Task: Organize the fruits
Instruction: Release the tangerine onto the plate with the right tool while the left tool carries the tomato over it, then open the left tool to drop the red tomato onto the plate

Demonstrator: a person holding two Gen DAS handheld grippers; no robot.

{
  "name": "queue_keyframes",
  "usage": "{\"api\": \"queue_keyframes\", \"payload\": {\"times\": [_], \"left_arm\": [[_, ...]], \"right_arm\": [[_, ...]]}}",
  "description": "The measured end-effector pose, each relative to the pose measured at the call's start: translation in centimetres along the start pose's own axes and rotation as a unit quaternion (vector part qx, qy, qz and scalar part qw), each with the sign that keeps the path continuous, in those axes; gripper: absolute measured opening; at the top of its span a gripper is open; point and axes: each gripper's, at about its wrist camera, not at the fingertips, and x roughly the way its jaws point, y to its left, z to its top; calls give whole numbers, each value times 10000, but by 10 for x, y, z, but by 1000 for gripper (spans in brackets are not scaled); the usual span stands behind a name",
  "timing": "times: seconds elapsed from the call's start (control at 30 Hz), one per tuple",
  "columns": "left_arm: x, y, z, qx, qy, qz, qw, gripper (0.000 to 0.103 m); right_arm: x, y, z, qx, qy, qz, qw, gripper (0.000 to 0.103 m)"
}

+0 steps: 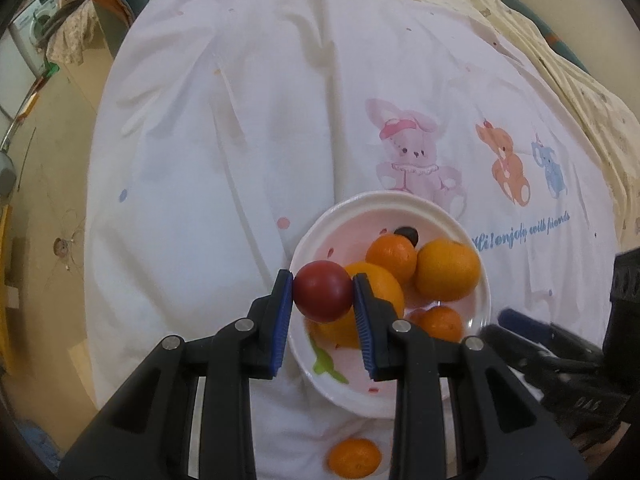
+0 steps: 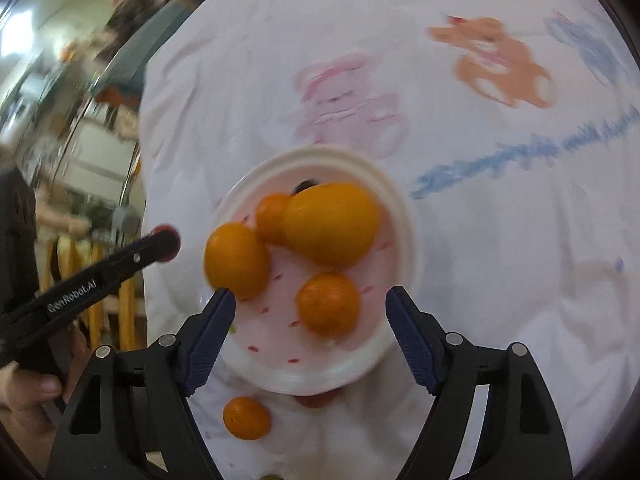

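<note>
Left gripper [image 1: 323, 295]: clamped on red fruit [image 1: 322, 295] above plate [image 1: 478, 312].
Right gripper [image 2: 310, 334]: jaws apart, empty, over plate.

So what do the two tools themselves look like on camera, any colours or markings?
Both are black plastic. The left tool and the right tool each have two fingers with ribbed blue pads and round silver pins at the joints. The left one shows white "GenRobot.AI" lettering along its side in the right wrist view.
</note>
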Motion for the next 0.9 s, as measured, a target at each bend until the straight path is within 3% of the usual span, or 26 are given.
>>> {"api": "queue_keyframes", "payload": {"times": [0.37,0.53,0.6,0.67,0.73,0.9], "left_arm": [[39,-22,37,58,-33,-294,9995,27],[55,-19,38,-169,281,-515,9981,27],[58,-18,36,-253,417,-540,9973,36],[56,-18,34,-278,363,-524,9976,63],[52,-17,33,-282,268,-475,9981,74],[42,-16,32,-276,146,-468,9984,74]], "right_arm": [[-19,-22,16,527,-253,22,9983,80],[-18,-21,18,461,-224,10,9987,80],[-18,-23,19,482,-209,6,9986,80],[-18,-23,20,506,-204,28,9985,80],[-19,-22,20,502,-217,32,9985,80],[-23,-20,21,447,-296,3,9986,80]]}}
